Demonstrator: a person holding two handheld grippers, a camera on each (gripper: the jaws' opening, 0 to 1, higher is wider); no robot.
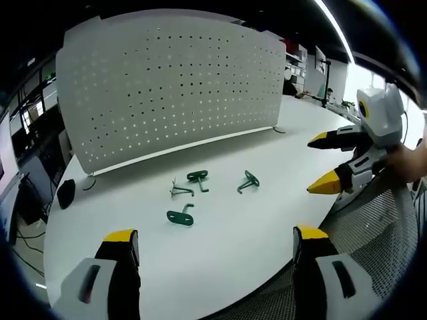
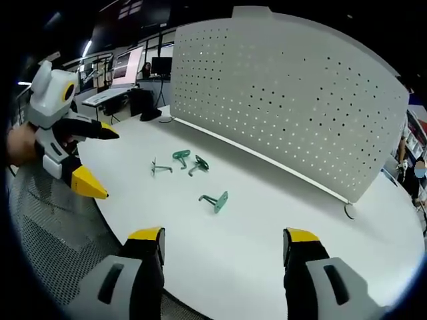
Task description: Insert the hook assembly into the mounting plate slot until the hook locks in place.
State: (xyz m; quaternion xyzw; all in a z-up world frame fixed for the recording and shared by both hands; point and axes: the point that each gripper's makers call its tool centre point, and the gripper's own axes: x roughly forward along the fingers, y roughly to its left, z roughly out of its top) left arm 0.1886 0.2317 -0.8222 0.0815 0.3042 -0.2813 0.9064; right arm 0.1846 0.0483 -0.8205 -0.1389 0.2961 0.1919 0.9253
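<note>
A white perforated mounting plate (image 1: pixel 167 87) (image 2: pixel 287 87) stands upright on the round white table (image 1: pixel 220 267) (image 2: pixel 267 260). In front of it lie three green hook pieces (image 1: pixel 197 177) (image 1: pixel 248 181) (image 1: pixel 180 216) and a bare metal hook (image 1: pixel 179 191). The right gripper view shows them as green hook pieces (image 2: pixel 181 157) (image 2: pixel 199 164) (image 2: pixel 215 200) and the metal hook (image 2: pixel 159 167). My left gripper (image 1: pixel 215 235) (image 2: pixel 100 160) hovers open near the table's edge, well short of the hooks. My right gripper (image 2: pixel 224 235) (image 1: pixel 320 163) is also open and holds nothing.
A grey mesh chair (image 1: pixel 373 227) (image 2: pixel 53 220) sits just off the table's near edge, below both grippers. A small black object (image 1: pixel 66 192) lies by the plate's left foot. Office desks and monitors (image 2: pixel 133 67) stand behind.
</note>
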